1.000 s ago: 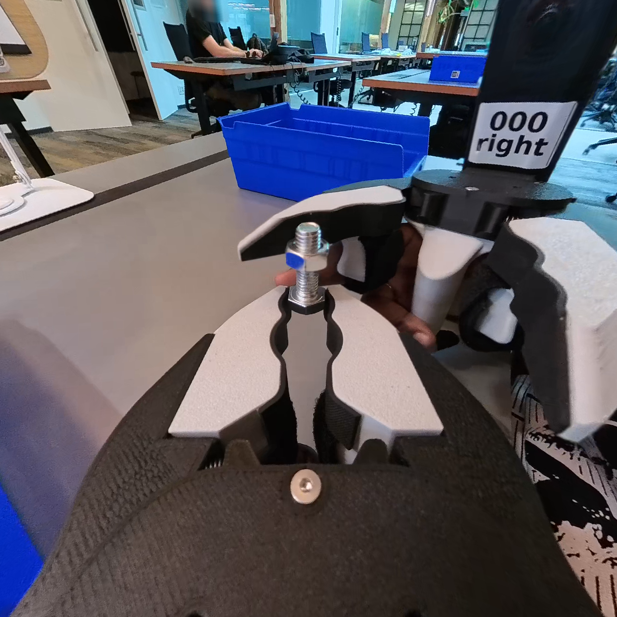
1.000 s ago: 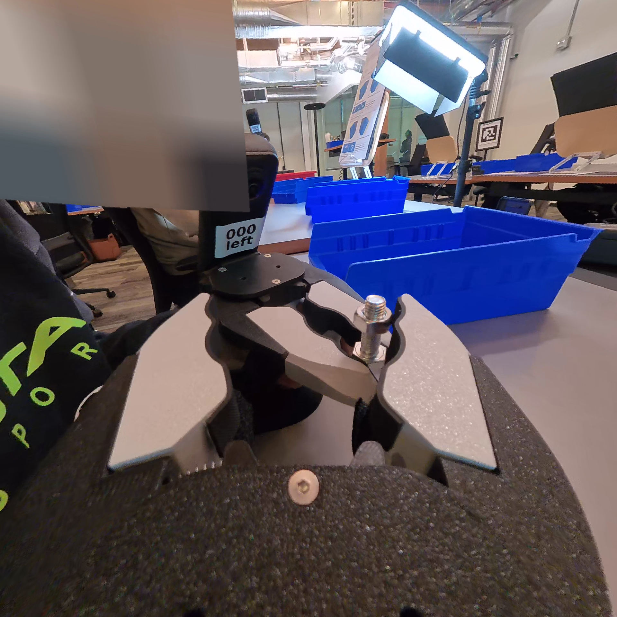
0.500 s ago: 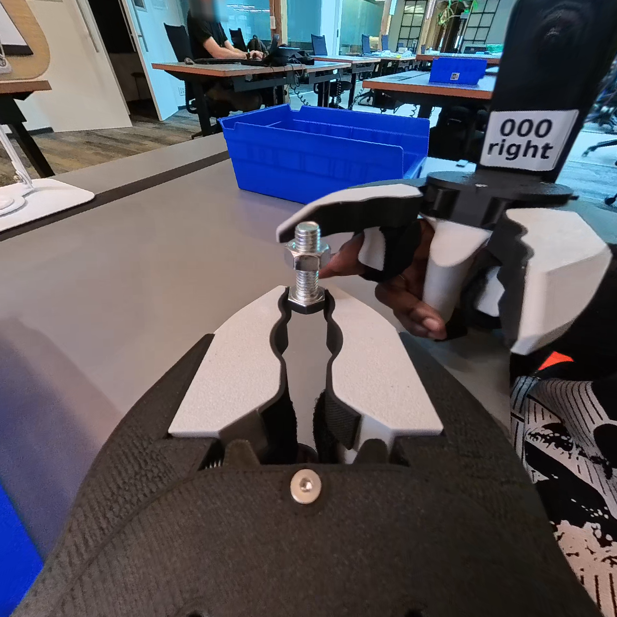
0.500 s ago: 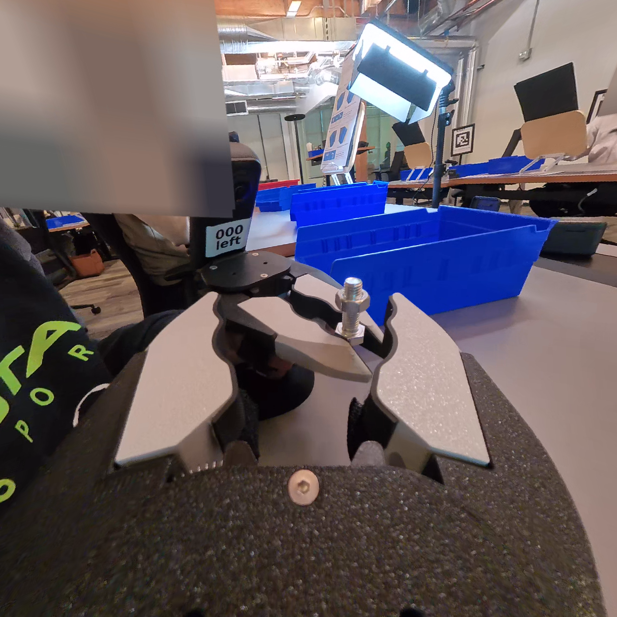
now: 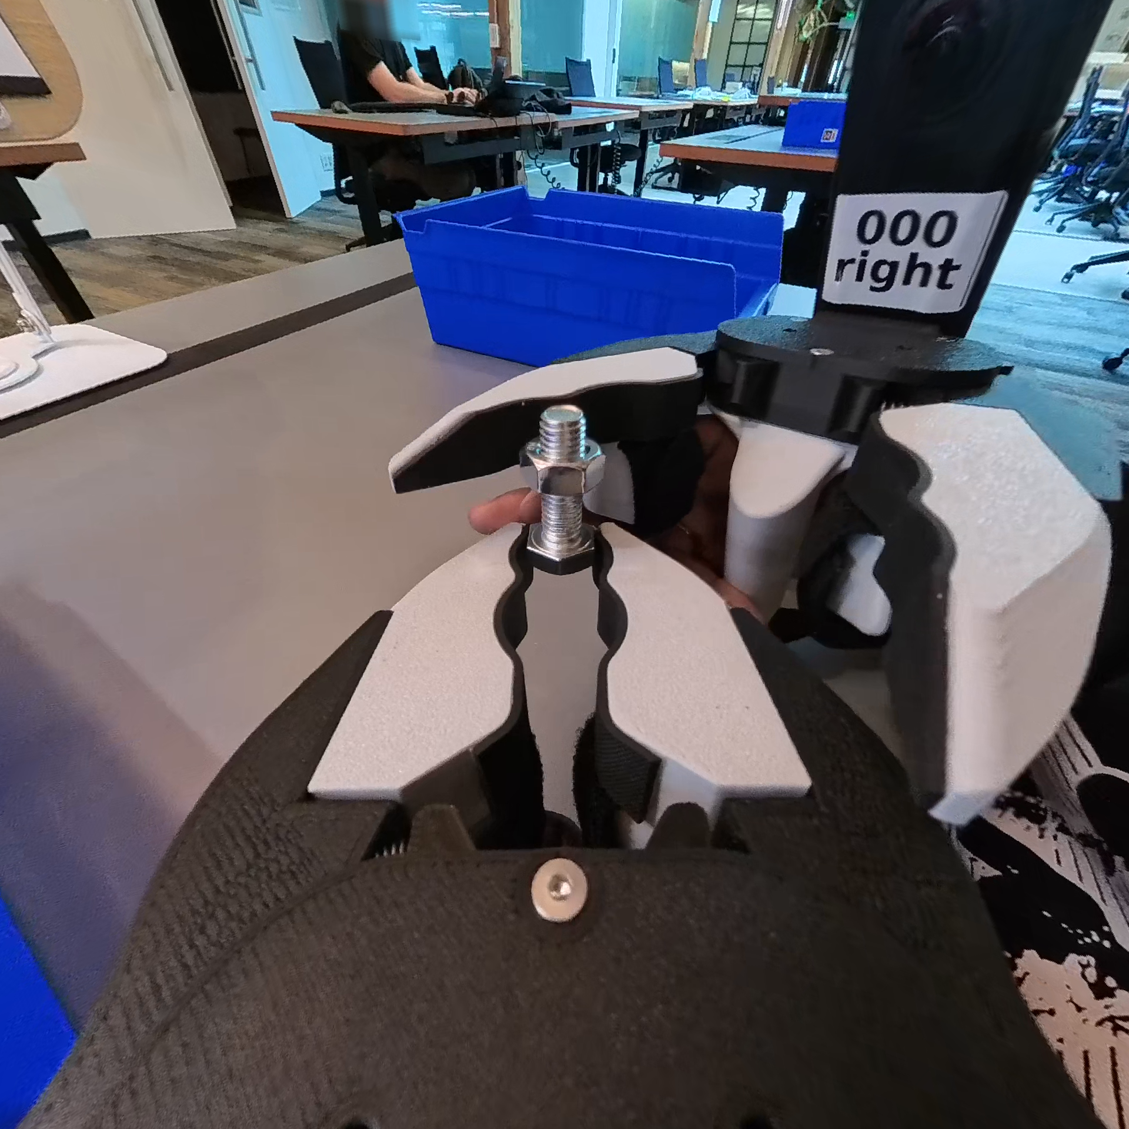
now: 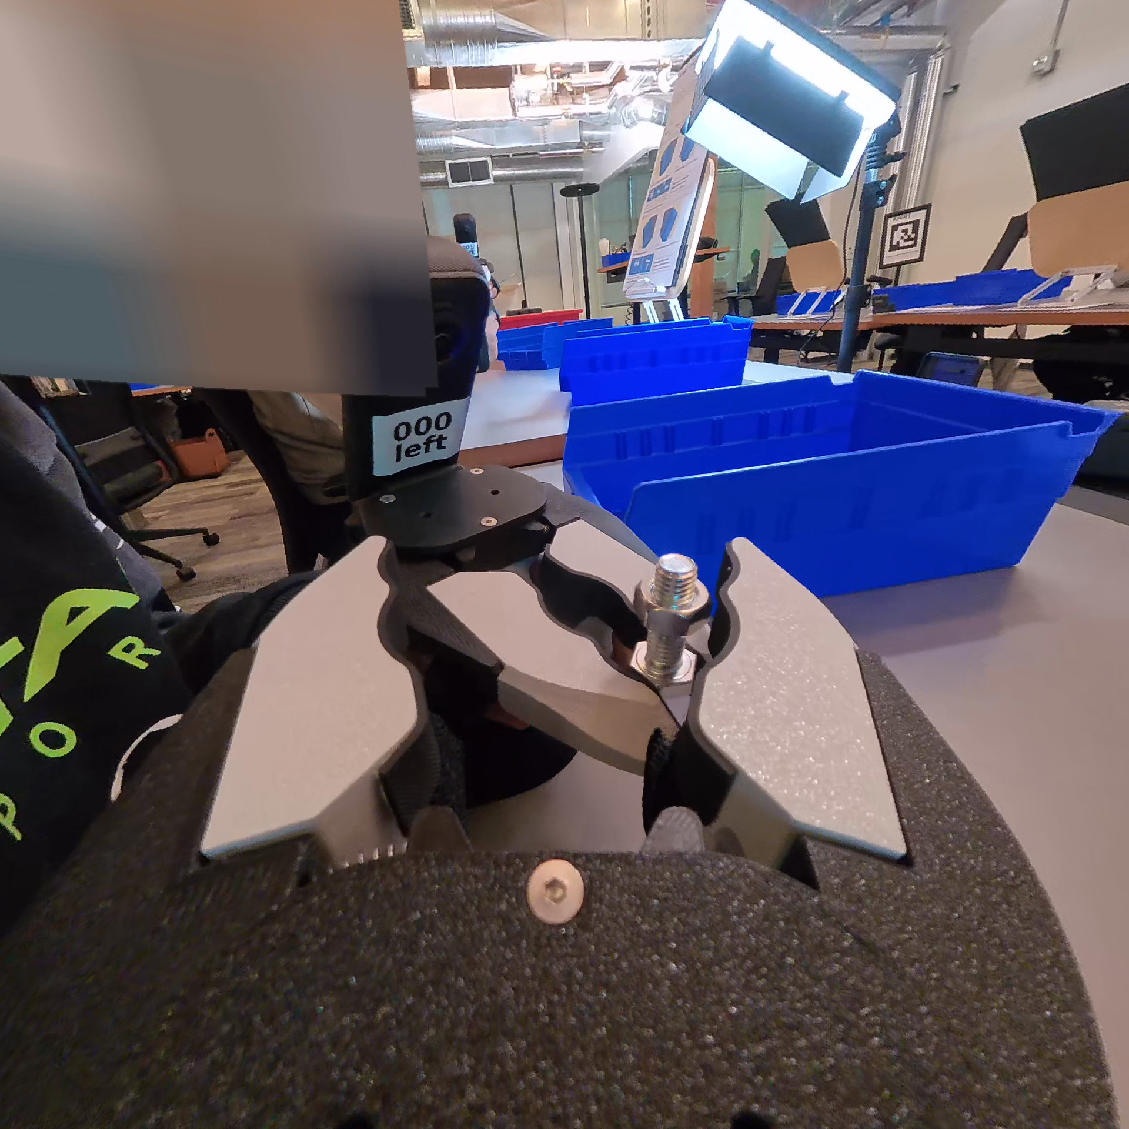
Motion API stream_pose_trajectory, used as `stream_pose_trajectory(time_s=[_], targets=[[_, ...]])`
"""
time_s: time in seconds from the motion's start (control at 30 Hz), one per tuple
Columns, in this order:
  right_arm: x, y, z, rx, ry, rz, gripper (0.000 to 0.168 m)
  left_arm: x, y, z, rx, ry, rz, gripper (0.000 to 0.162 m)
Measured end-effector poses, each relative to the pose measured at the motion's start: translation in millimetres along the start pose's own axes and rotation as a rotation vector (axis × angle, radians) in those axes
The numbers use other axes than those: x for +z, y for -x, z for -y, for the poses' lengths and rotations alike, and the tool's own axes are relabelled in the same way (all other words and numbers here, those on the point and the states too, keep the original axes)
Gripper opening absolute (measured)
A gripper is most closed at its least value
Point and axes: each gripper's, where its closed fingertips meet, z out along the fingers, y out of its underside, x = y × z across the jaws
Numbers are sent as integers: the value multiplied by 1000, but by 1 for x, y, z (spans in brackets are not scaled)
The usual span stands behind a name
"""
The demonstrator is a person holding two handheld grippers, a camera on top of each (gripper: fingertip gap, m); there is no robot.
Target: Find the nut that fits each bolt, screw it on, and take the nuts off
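A silver bolt (image 5: pixel 559 519) stands upright, its hex head clamped between the fingertips of my left gripper (image 5: pixel 561 545), which is shut on it. A silver nut (image 5: pixel 561 469) sits on the thread near the top. My right gripper (image 6: pixel 556 550) is open wide around the bolt (image 6: pixel 667 641). The nut (image 6: pixel 671 603) lies against the inner edge of its right finger (image 6: pixel 788 684), and its left finger is well clear. In the left wrist view one right-gripper finger (image 5: pixel 550 391) passes just behind the nut.
A blue bin (image 5: pixel 580 293) stands on the grey table (image 5: pixel 244 489) beyond the bolt; it also shows in the right wrist view (image 6: pixel 855 519). A white stand base (image 5: pixel 67 372) is at the far left. More blue bins (image 6: pixel 654 360) and a light panel (image 6: pixel 788 116) are farther back.
The right gripper drew off to the right half a second ago and has come back around the nut. The left gripper and bolt have stayed put.
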Motion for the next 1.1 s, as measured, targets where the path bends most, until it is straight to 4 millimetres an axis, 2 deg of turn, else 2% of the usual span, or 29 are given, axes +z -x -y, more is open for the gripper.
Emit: stream_pose_trajectory(time_s=[0.3, 0.6, 0.67, 0.77, 0.87, 1.0, 1.1], targets=[[-3, 4, -1, -30, 11, -19, 99, 0, 1, 0, -3, -1, 8, 19], [-25, 6, -3, -23, 8, -58, 91, -1, 2, 1, -14, -8, 10, 19], [-30, 6, -4, -31, 10, -64, 85, -1, 2, 1, -13, -7, 11, 19], [-38, 12, -8, -49, 44, -20, 59, -1, 3, 2, -20, -11, 12, 19], [-44, 16, -9, -68, 71, 3, 44, -1, 3, 2, -18, -10, 12, 19], [-49, 5, 3, -109, 76, -51, 20, -1, 2, 1, -13, -8, 11, 19], [-49, -11, 13, -69, 104, -120, 19, 0, 1, 1, -7, -3, 9, 19]])
